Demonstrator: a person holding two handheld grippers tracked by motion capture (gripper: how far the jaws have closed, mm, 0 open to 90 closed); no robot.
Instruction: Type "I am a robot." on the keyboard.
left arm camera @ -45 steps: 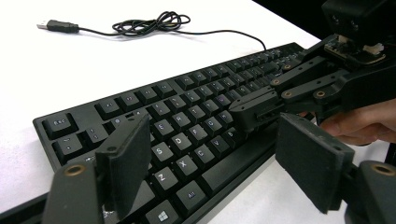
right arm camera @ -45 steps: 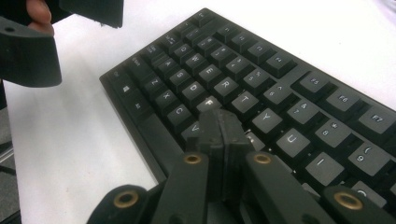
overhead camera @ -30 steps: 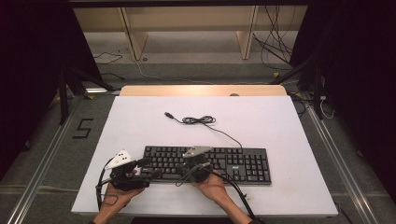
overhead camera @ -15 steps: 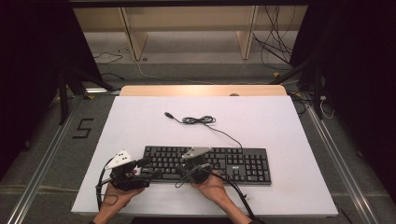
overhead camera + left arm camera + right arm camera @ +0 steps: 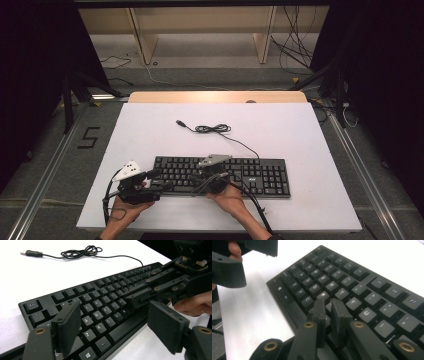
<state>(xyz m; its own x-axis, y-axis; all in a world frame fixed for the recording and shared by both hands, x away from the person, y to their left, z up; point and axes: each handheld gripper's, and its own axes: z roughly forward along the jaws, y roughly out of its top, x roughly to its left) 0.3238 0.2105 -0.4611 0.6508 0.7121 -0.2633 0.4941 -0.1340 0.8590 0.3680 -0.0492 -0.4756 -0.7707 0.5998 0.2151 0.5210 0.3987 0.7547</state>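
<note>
The left claw [image 5: 159, 181] is held spread wide, the keyboard's [image 5: 260, 175] left front corner lying between its jaws, untouched. Just right of it, the right claw [image 5: 329, 307] is seen nearly pressed together, having just parted slightly, tips over the keys, nothing pinched.

Keyboard [image 5: 222, 175]: you had a black full-size board with a number pad, lying flat and keys up.
Place: it sat on the white table [image 5: 300, 140] near the front edge, a little right of centre, its long side along that edge.
Cable [image 5: 215, 129]: its thin black lead ran from the back edge toward mid-table, bunched in a loose coil.
Plug [image 5: 180, 123]: the USB end lay free, left of the coil.
</note>
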